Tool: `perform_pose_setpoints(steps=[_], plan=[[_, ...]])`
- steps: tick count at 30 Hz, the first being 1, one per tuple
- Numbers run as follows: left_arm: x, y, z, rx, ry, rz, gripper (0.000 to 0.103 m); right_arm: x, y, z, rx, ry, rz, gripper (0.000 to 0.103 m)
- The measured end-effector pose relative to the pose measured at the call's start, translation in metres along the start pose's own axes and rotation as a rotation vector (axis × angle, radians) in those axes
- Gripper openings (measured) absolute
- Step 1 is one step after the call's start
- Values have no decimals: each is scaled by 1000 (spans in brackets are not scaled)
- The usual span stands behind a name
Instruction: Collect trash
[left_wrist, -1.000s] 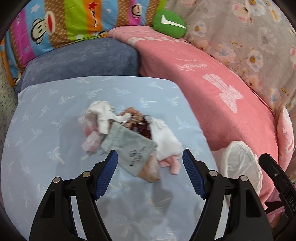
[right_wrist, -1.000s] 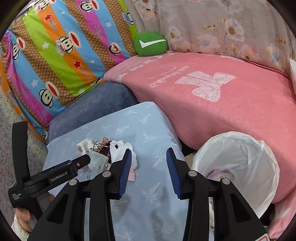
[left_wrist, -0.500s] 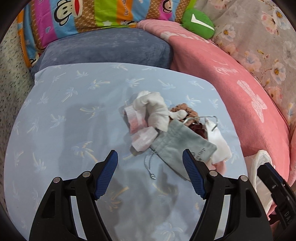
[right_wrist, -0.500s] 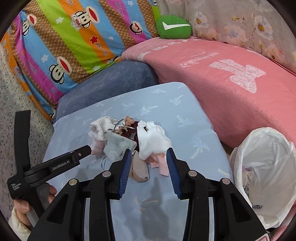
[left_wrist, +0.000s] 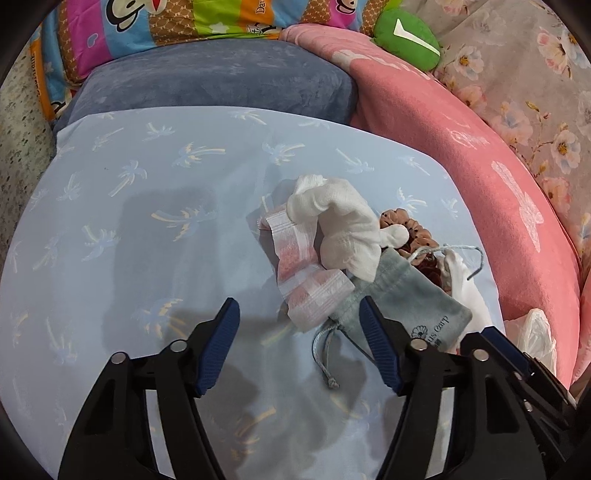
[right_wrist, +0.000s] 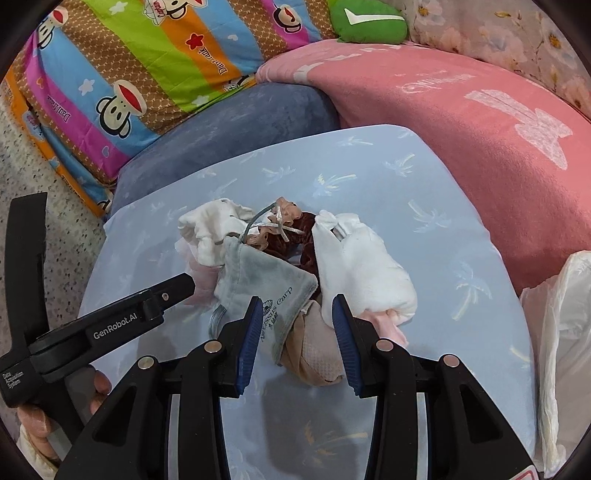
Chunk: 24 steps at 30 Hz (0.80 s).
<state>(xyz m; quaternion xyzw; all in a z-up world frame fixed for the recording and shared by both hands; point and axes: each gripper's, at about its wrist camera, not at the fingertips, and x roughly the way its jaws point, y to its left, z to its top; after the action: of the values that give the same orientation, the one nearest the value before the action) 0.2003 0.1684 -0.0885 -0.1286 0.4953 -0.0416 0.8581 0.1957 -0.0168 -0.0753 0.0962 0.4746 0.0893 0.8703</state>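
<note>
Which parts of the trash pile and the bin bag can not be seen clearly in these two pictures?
- White plastic bin bag: cut off by the frame edge in the right wrist view; its inside is not visible. In the left wrist view the right gripper's body hides most of it.
- Beige knitted cloth: partly under the grey drawstring pouch.
- Dark red scrunchie: mostly covered by the pouch and the white crumpled tissue.
- Pouch lettering: only partly readable.
</note>
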Motion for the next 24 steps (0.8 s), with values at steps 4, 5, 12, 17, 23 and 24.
perform_pose_setpoints(steps=[4, 5, 12, 17, 23, 24], plan=[[10, 4, 3, -12, 27, -21, 41, 14, 2, 4, 5, 24, 9, 39], [12, 6, 3, -12, 34, -23, 36, 17, 3, 5, 5, 27, 7, 37], [12, 14, 1, -15, 49, -57, 15, 24, 9, 5, -3, 29, 1, 14], [2, 16, 0, -16, 35, -70, 11, 16, 13, 6, -3, 6, 12, 7], [-16, 15, 1, -23, 2, -79, 11, -5, 23, 7, -23, -26, 38, 6], [-19, 14, 1, -22, -4, -81, 11, -9, 25, 8, -25, -33, 41, 6]])
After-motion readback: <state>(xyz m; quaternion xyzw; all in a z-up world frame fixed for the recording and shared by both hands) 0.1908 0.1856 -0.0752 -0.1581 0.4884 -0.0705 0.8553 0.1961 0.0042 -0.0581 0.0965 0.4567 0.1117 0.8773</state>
